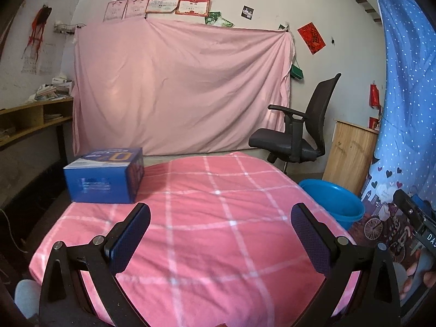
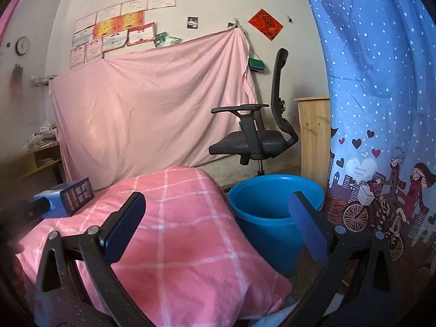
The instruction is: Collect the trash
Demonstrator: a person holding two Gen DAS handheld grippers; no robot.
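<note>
A blue cardboard box [image 1: 105, 175] stands at the far left corner of a table covered by a pink checked cloth [image 1: 207, 231]; it also shows in the right wrist view [image 2: 65, 197]. A blue plastic bin [image 2: 272, 218] stands on the floor right of the table, also seen in the left wrist view [image 1: 335, 204]. My left gripper [image 1: 220, 234] is open and empty above the cloth, with the box ahead to its left. My right gripper [image 2: 218, 226] is open and empty over the table's right edge, beside the bin.
A black office chair [image 1: 297, 133] stands behind the table near a pink sheet [image 1: 179, 87] hung on the wall. A wooden cabinet [image 1: 348, 152] and a blue dotted curtain [image 2: 381, 95] are at the right. A wooden shelf [image 1: 30, 120] with papers runs along the left.
</note>
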